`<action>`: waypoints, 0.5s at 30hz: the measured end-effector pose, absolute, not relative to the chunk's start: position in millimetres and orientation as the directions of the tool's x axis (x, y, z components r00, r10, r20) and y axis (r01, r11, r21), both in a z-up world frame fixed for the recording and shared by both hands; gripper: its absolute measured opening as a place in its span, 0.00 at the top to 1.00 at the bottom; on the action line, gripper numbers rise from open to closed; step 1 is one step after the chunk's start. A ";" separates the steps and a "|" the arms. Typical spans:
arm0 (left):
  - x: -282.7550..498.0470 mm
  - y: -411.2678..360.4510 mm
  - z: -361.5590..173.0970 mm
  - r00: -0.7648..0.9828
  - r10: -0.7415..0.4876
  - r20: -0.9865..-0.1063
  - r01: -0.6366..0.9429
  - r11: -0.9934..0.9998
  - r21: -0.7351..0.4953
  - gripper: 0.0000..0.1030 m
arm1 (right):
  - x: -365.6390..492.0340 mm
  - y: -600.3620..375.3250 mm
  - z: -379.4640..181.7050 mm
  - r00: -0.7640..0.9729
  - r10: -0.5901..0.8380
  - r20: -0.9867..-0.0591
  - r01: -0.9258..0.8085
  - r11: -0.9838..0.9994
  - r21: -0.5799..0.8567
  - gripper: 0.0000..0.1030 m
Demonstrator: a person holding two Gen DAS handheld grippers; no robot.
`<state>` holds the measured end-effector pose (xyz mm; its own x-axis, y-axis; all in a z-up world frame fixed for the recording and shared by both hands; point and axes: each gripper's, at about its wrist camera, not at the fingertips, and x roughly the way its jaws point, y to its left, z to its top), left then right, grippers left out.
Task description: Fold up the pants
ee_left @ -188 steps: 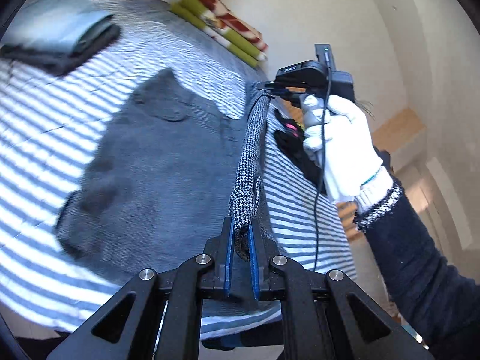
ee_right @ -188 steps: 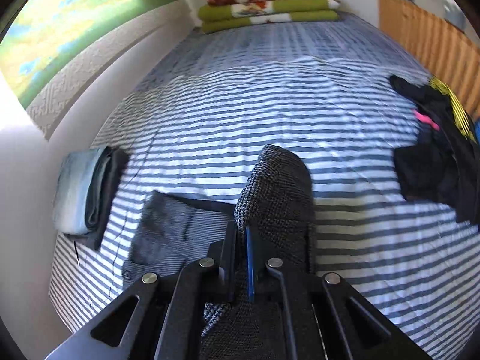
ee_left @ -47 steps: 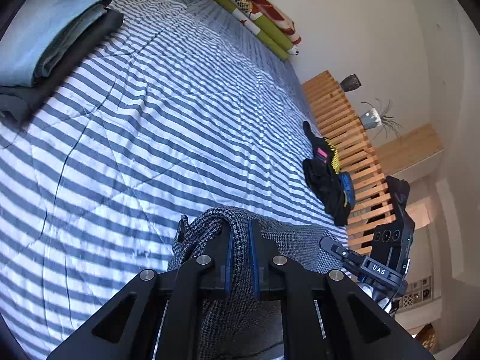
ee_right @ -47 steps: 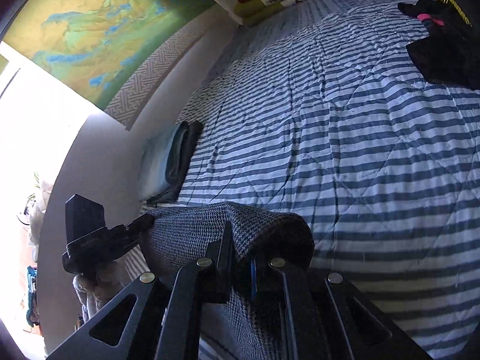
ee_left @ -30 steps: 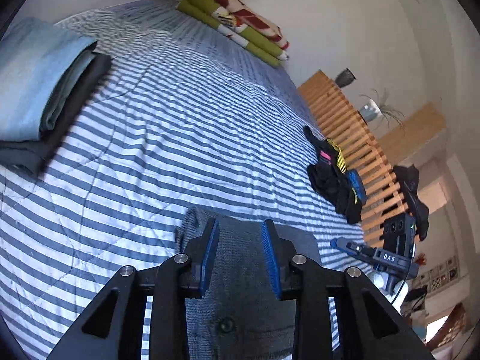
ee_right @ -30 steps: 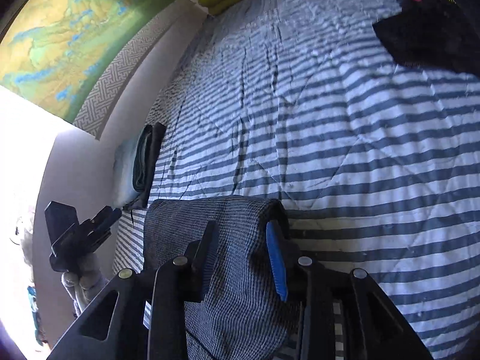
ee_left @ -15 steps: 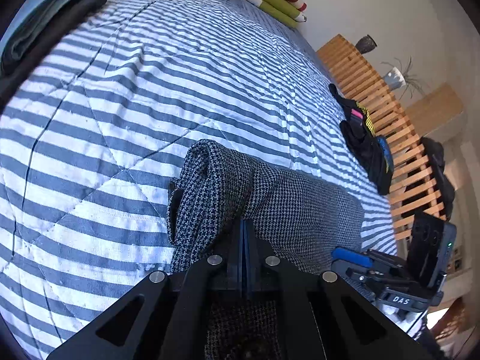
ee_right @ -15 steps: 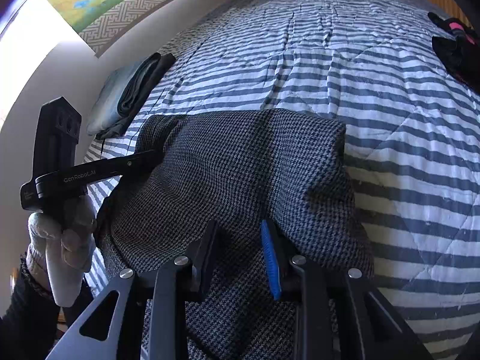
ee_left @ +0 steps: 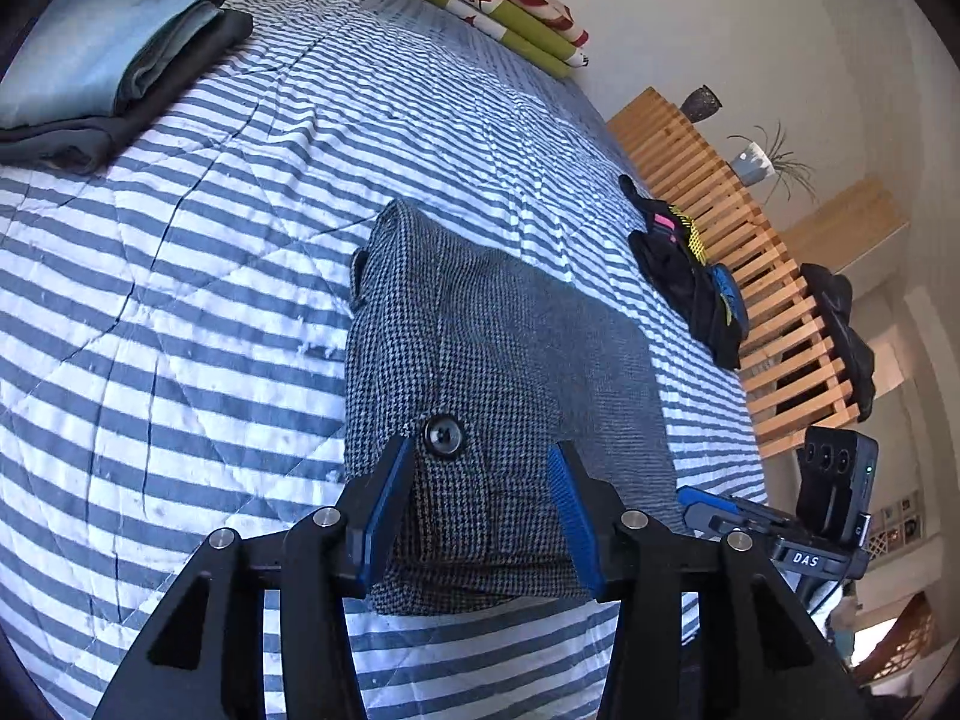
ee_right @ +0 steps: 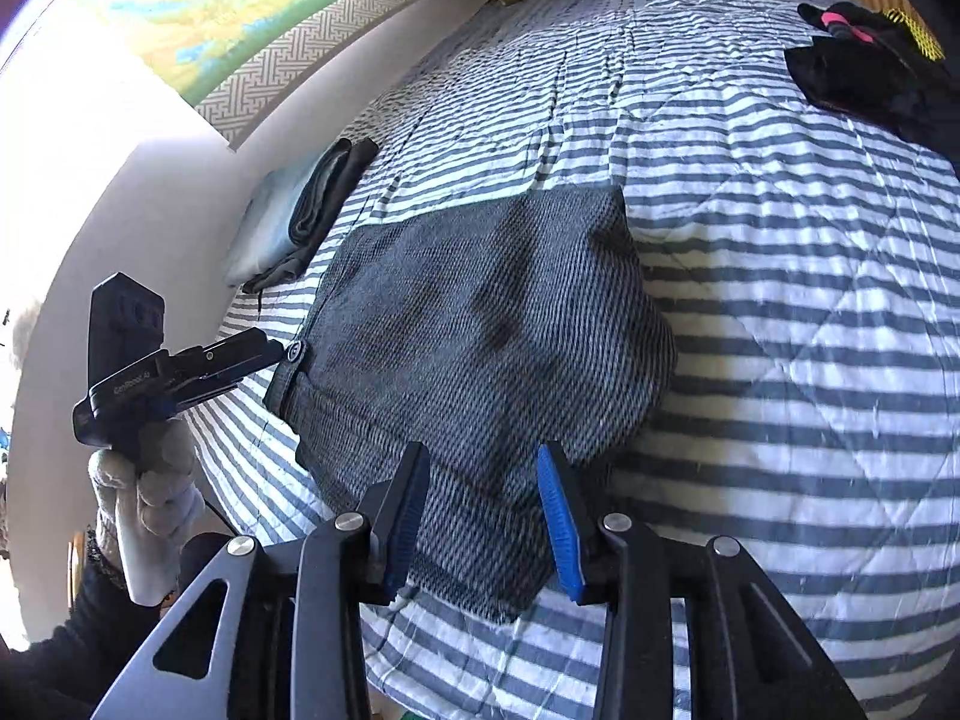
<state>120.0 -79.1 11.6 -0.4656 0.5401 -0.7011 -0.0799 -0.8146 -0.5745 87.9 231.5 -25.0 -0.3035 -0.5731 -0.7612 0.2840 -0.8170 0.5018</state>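
Two claws hover over one folded bundle. Through my left wrist camera, the left claw (ee_left: 480, 504) stands parted, its jaws having just been opening; the near edge of the pants (ee_left: 480, 360) lies between the blue pads without being pinched. The pants lie flat on the striped bed (ee_left: 180, 300), folded into a compact slab whose long axis runs away from me toward the far wall, the button (ee_left: 443, 435) and waistband end nearest my claw. Off to the right, the right claw (ee_left: 699, 501) shows at the bed's edge. A stack of folded clothes (ee_left: 102, 78) sits at the far left, a dark heap of garments (ee_left: 690, 276) at the right by the wooden slats (ee_left: 750, 252).

Through my right wrist camera, the right claw (ee_right: 483, 510) is also apart, having just been opening, with the pants (ee_right: 480, 312) lying loose between its pads. Here the bundle stretches away from me, waistband side to the left, where my gloved left hand (ee_right: 144, 492) holds its claw (ee_right: 273, 354) just beside the button.
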 end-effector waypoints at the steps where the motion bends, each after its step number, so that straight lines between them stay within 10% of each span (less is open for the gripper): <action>1: 122.2 -77.2 6.0 -0.464 0.524 -0.714 -0.081 -0.828 -0.555 0.52 | 91.9 228.6 -28.5 -0.302 -0.557 -0.774 0.289 -0.827 0.482 0.67; 15: 127.5 -120.5 -11.4 -0.504 0.534 -0.679 0.084 -0.752 -0.654 0.36 | 93.2 216.9 0.8 -0.321 -0.502 -0.804 0.300 -0.858 0.416 0.64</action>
<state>127.5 -120.5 -11.4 -0.5038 0.5342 -0.6788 0.0840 -0.7518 -0.6540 93.2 216.9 0.8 -0.3207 -0.5015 -0.8035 0.3002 -0.8584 0.4159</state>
